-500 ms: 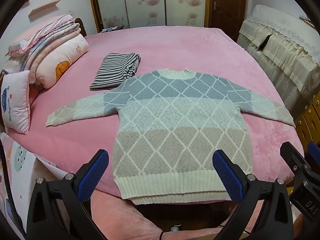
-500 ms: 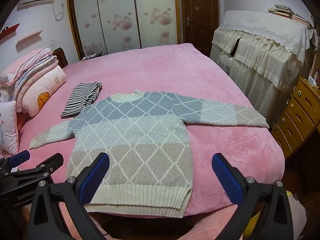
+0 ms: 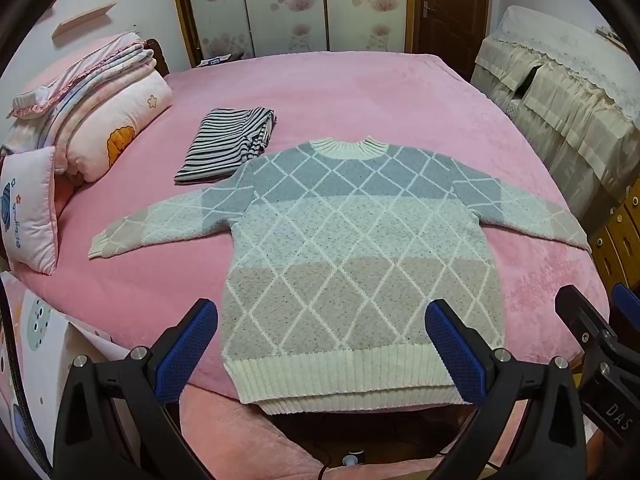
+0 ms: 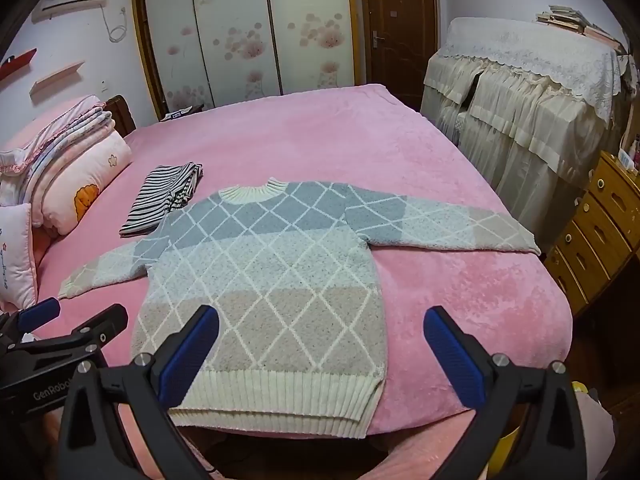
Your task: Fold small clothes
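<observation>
Small knit sweater (image 3: pixel 360 248), diamond-lattice pattern in grey, pale blue and beige bands w/ cream ribbed collar and hem, lies flat and face-up on the pink bedspread (image 3: pixel 352 92); both sleeves spread out to the sides, hem at the near edge of the bed and slightly overhanging it. Left gripper (image 3: pixel 320 352): jaws wide apart, blue pads either side of the lower hem area but above it, nothing between them, no contact w/ the fabric. Right gripper (image 4: pixel 320 354): likewise wide, nothing held, poised over the sweater's lower right corner and the bare bedspread beside it. Each gripper appears at the edge of the other's view, so the two sit side by side near the bed's near edge. Striped garment (image 3: pixel 228 144), black-and-white, folded, rests just beyond the sweater's left shoulder, touching or nearly so. Stack of folded bedding (image 3: pixel 112 120) and a pillow (image 3: pixel 30 208) at the left of the bed. Sliding-door wardrobe (image 4: pixel 248 28) behind; lace-covered furniture (image 4: pixel 532 80) and wooden drawers (image 4: pixel 600 216) at right.
</observation>
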Demonstrator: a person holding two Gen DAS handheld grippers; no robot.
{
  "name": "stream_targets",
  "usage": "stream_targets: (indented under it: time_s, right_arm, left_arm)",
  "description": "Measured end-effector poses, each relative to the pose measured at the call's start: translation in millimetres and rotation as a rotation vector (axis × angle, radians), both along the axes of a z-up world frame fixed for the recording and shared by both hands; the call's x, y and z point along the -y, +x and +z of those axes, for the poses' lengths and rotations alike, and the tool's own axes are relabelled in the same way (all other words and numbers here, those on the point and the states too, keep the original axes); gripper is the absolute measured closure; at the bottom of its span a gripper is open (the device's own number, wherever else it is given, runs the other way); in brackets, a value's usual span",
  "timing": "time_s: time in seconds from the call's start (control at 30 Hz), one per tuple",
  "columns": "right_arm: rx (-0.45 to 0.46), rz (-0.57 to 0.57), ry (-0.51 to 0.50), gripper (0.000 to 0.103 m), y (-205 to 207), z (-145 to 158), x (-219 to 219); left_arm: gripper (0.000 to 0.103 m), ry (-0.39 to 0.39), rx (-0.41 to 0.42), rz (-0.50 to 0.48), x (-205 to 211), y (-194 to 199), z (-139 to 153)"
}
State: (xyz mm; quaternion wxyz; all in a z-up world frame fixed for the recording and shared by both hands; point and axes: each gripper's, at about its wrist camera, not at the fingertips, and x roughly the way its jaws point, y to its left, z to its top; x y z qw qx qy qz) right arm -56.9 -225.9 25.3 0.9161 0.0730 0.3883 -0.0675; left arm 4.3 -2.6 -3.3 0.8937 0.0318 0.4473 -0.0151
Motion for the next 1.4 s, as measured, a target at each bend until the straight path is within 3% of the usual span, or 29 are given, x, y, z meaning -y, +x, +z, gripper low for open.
stream_targets:
  time_s: [0.23,0.83,1.4]
  right_arm:
    - [-0.012,0.002,0.001,0.0,8,-16,2]
    - [0.013,0.025,-0.067,0.0,23,-13,9]
    - [0.063,0.036,-0.09,0.0,17,-3,14]
  left_arm:
    - [0.0,0.009,-0.007,-0.019,8,7,-2]
    - [0.0,0.009,-0.024,-0.037,23,19,-9]
    - [0.004,0.053,-0.026,-0.033,28,2,-11]
